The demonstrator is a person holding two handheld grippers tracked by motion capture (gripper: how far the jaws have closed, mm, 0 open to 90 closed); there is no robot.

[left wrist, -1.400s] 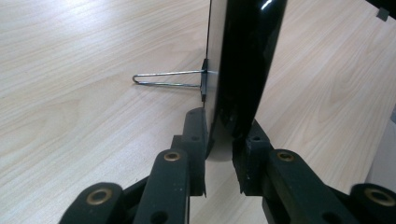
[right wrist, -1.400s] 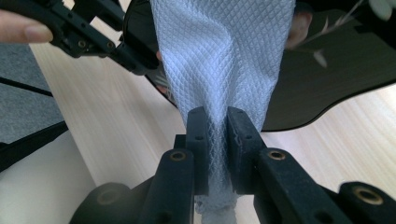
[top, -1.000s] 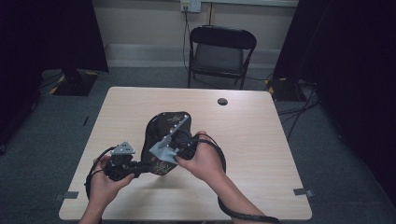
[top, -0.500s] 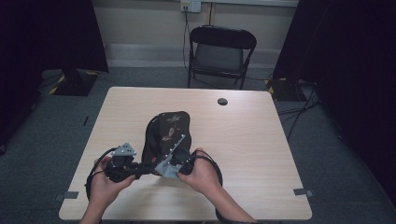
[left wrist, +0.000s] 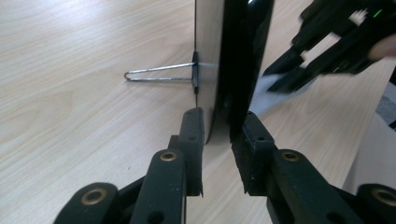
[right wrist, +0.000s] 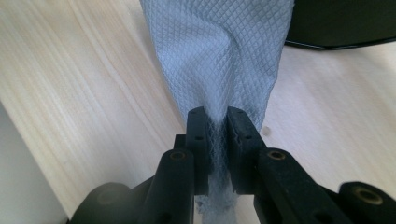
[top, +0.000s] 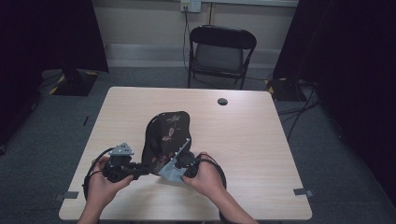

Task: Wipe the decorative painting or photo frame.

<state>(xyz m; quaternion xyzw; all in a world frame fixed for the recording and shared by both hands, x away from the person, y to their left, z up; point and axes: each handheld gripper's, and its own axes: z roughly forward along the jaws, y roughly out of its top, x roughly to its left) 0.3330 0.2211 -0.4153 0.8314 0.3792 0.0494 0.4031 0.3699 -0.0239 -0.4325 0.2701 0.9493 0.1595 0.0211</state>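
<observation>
A black glossy panel (top: 168,133) with a wire stand (left wrist: 159,74) at its back stands tilted on the wooden table (top: 261,154). My left gripper (top: 144,169) is shut on the panel's lower edge (left wrist: 223,112). Its jaws have just been opening a little, with that edge still between the pads. My right gripper (top: 180,165) sits low against the panel's near side, shut on a pale blue quilted cloth (right wrist: 219,56). The cloth hangs bunched from its jaws, close to the tabletop. In the left gripper view the right gripper (left wrist: 285,77) and the cloth (left wrist: 268,91) show just beyond the panel.
A small black round object (top: 222,101) lies near the table's far edge. A black folding chair (top: 219,51) stands behind the table. Cables loop from both grippers onto the tabletop by the hands. Dark curtains flank the room.
The right hand has come down along the panel's face with the cloth, from about mid-height to its lower edge. The left hand and the panel have stayed in place.
</observation>
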